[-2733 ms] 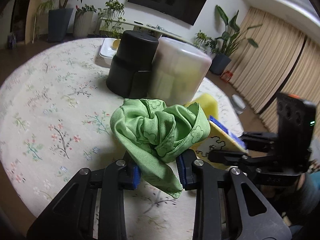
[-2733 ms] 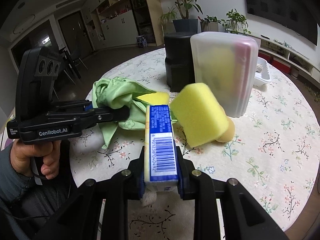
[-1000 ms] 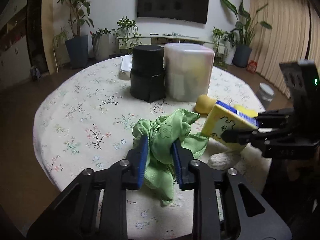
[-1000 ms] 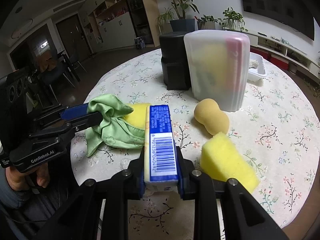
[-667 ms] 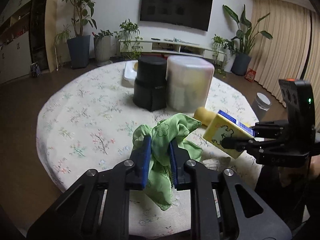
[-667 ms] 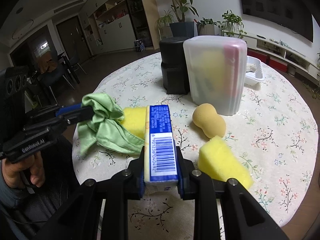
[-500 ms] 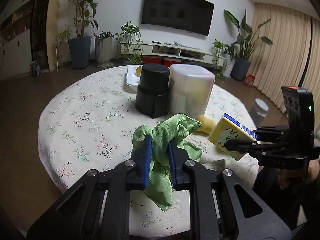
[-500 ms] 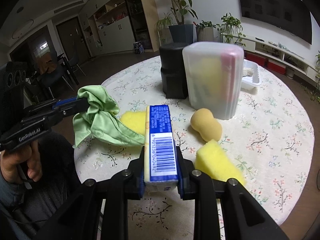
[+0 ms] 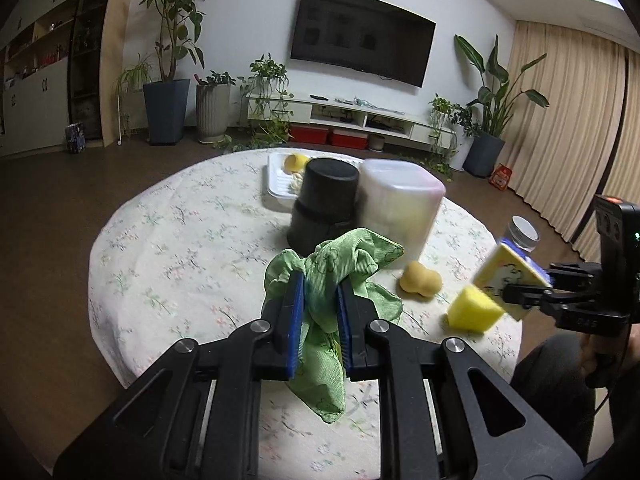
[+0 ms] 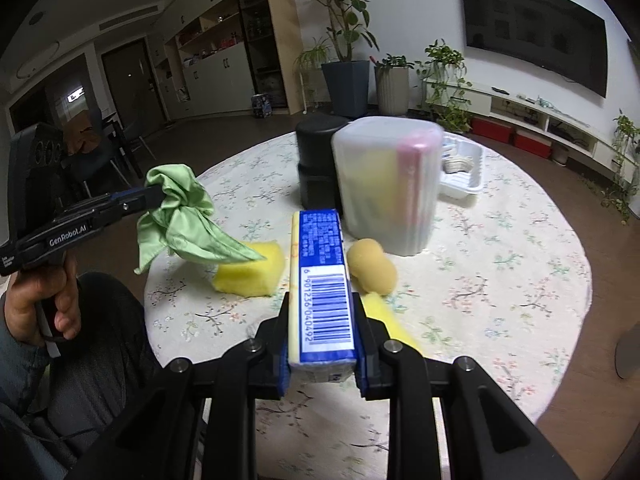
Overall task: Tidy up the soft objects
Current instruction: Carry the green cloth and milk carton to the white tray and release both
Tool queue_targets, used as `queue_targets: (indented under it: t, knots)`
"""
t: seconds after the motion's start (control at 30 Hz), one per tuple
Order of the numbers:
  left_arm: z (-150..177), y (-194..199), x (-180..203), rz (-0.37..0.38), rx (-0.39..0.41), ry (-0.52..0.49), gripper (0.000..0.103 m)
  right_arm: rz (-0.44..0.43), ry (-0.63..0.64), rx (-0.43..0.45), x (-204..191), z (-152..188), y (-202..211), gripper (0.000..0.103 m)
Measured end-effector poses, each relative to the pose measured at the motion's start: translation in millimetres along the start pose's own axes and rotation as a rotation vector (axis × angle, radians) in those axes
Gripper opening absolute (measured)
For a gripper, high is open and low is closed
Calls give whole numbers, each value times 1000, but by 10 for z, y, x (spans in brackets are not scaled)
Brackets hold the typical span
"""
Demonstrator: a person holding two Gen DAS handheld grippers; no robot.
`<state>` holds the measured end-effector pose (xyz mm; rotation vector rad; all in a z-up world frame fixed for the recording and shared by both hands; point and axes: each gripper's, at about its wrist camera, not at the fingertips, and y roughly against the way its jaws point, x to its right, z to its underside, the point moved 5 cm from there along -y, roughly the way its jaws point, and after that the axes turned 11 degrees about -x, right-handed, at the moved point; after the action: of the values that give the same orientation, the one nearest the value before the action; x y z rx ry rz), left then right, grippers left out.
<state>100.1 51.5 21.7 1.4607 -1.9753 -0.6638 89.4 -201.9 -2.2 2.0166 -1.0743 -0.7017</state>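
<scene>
The left claw [image 9: 320,312] is clamped on a bunched green cloth [image 9: 340,276], which is pinched between the blue pads [image 9: 295,320] and held clear of the counter [image 9: 180,264]; one corner of the cloth hangs below the fingers. In the right wrist view the same cloth [image 10: 180,216] is seen raised above the counter's near left edge, with its trailing tip over a yellow sponge block [image 10: 250,270].

The right claw [image 10: 322,356] is closed tight on a flat yellow and blue packet [image 10: 322,280], gripped by its two broad faces, with the barcoded edge turned toward the camera. The packet is held off the counter.

On the flowered cloth of the counter, a tan peanut-shaped sponge [image 10: 372,266] is lying just in front of a translucent lidded container [image 10: 388,184], in which yellow and pink items can be made out. A second yellow sponge [image 10: 384,314] is partly hidden behind the right claw. A black cylindrical container [image 10: 318,164] stands touching the translucent one, and a white tray [image 10: 466,180] lies behind them. A hand [image 10: 38,304] is seen gripping the left tool's handle.
</scene>
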Motion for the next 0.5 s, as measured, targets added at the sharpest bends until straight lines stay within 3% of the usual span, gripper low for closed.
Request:
queue_targets:
  t: [0.2, 0.5]
  knots:
    - [-216, -32, -343, -28, 3, 31, 14, 47, -58, 2, 383, 51, 127, 26]
    - [-747, -198, -773, -70, 3, 28, 14, 180, -168, -11, 1342, -2, 218, 26]
